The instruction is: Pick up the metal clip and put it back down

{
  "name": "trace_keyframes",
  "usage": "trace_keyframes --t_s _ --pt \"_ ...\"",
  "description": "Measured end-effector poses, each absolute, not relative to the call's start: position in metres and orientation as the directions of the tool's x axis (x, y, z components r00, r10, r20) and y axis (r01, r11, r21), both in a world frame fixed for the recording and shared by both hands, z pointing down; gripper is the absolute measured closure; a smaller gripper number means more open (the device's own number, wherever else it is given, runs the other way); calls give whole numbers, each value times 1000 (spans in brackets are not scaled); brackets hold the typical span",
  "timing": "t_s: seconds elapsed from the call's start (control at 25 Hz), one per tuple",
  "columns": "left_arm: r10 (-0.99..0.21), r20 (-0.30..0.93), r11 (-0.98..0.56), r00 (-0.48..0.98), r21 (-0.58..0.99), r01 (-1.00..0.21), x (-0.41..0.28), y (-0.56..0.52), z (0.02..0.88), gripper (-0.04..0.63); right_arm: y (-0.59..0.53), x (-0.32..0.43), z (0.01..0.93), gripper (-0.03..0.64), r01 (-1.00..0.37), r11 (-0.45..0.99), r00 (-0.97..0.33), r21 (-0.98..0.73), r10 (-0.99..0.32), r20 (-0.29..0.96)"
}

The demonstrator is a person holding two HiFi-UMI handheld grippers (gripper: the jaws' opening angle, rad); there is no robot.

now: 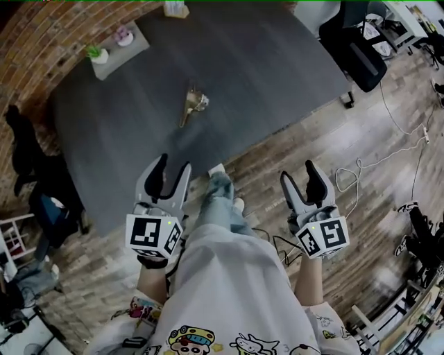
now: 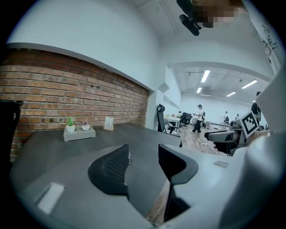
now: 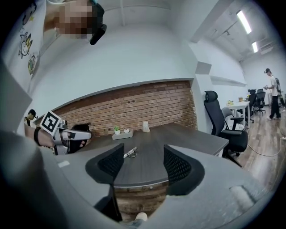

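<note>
The metal clip (image 1: 193, 103) lies alone on the dark grey table (image 1: 250, 76), well beyond both grippers; in the right gripper view the clip (image 3: 130, 153) shows small between the jaws, far off. My left gripper (image 1: 171, 170) hangs over the table's near edge, jaws open and empty. In the left gripper view the left gripper (image 2: 144, 157) has only bare tabletop between its fingers, with a sliver of the clip (image 2: 129, 156) at the left pad's edge. My right gripper (image 1: 300, 173) is open and empty, off the table over the wooden floor.
A grey tray (image 1: 119, 47) with two small potted plants and a small card (image 1: 176, 9) stand at the table's far side by the brick wall. Office chairs (image 1: 361, 48) stand at the right, cables trail on the floor, and the person's leg is between the grippers.
</note>
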State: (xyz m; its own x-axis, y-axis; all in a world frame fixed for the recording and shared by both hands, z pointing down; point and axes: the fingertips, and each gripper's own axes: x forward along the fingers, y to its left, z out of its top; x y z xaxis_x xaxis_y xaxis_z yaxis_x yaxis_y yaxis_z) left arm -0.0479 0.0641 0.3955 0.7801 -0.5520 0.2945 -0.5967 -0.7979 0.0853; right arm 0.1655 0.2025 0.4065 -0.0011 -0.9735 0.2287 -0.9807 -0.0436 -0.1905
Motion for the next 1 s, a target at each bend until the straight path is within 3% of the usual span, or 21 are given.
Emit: trace_keyframes --t_s 0.44,1.0 --pt "-643 234 -733 729 87 -675 -25 -39 373 385 75 183 395 342 -979 100 -139 -175 -965 222" --pt "-765 217 -598 606 109 -794 -62 -95 370 383 -46 161 378 335 -940 309 -334 -147 -921 198"
